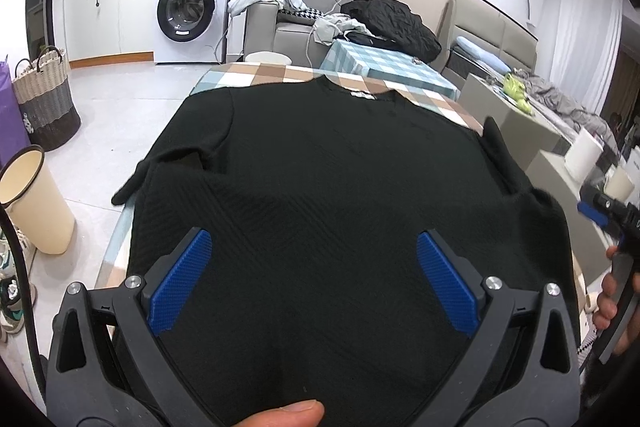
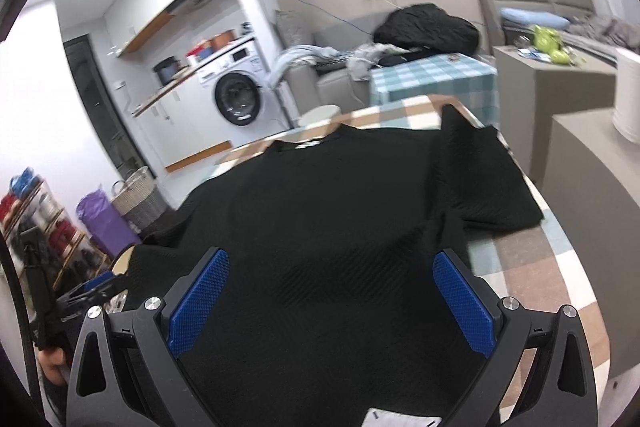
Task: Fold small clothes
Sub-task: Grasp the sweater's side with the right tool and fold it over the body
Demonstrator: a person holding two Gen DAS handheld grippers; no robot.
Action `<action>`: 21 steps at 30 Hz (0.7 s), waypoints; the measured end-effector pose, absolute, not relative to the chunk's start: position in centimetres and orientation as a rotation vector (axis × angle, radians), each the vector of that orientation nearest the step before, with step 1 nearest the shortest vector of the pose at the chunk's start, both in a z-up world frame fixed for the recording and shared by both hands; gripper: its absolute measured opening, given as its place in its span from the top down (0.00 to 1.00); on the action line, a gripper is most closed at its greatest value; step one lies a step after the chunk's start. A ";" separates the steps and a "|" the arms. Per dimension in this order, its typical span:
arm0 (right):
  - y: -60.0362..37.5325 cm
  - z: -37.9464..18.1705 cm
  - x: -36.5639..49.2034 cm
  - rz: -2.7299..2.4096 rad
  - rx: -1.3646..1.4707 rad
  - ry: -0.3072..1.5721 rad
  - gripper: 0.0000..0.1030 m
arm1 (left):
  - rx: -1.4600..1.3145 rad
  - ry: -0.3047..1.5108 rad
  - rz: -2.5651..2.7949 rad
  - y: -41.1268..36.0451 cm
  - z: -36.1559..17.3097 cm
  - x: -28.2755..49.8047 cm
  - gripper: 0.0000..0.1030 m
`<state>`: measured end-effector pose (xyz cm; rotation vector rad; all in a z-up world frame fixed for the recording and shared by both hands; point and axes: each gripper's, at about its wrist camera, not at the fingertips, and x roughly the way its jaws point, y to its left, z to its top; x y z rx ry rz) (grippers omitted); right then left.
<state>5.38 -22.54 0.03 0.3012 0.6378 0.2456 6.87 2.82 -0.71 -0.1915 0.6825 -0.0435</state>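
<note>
A black knit top (image 1: 320,171) lies spread flat on a table with a checked cloth (image 1: 280,73), collar and white label at the far side. Its left sleeve hangs over the left table edge. My left gripper (image 1: 314,247) is open, its blue pads wide apart above the near hem. The right gripper shows at the right edge of the left wrist view (image 1: 600,213). In the right wrist view the top (image 2: 340,195) fills the middle, its right sleeve (image 2: 484,179) spread out to the side on the cloth. My right gripper (image 2: 331,267) is open above the hem.
A cream bin (image 1: 32,199) and a woven basket (image 1: 46,99) stand on the floor at the left. A second checked table (image 1: 384,63), a sofa with clothes (image 1: 384,19) and a washing machine (image 1: 188,11) are behind. Grey cabinets (image 2: 588,163) stand right of the table.
</note>
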 end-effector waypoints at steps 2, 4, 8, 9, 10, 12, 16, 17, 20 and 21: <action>-23.8 -0.3 6.2 0.206 0.369 0.645 0.00 | -0.193 0.686 -0.036 3.4 -0.5 8.3 0.01; -26.0 -0.8 7.1 0.136 0.479 0.658 0.00 | -0.191 0.695 -0.030 3.8 -0.4 9.8 0.01; -30.5 -2.6 9.0 0.000 0.629 0.685 0.05 | -0.192 0.708 -0.022 4.7 -0.3 13.0 0.01; -31.6 -3.2 9.6 -0.036 0.651 0.705 0.10 | -0.189 0.709 -0.018 4.9 -0.4 13.7 0.01; -32.4 -3.6 10.2 -0.059 0.667 0.719 0.13 | -0.189 0.713 -0.013 5.1 -0.4 14.7 0.01; -34.1 -4.4 11.4 -0.130 0.681 0.745 0.16 | -0.194 0.720 -0.011 5.3 -0.6 16.2 0.01; -36.2 -5.7 13.6 -0.223 0.699 0.775 0.23 | -0.200 0.740 -0.009 5.5 -1.1 18.8 0.01; -36.8 -6.2 14.5 -0.247 0.711 0.790 0.25 | -0.197 0.748 -0.010 5.4 -1.3 19.4 0.01; -37.5 -7.2 15.8 -0.289 0.675 0.823 0.27 | -0.183 0.764 -0.011 5.1 -1.9 20.6 0.01; -37.5 -7.5 16.4 -0.292 0.662 0.831 0.28 | -0.178 0.770 -0.009 5.1 -2.1 20.9 0.01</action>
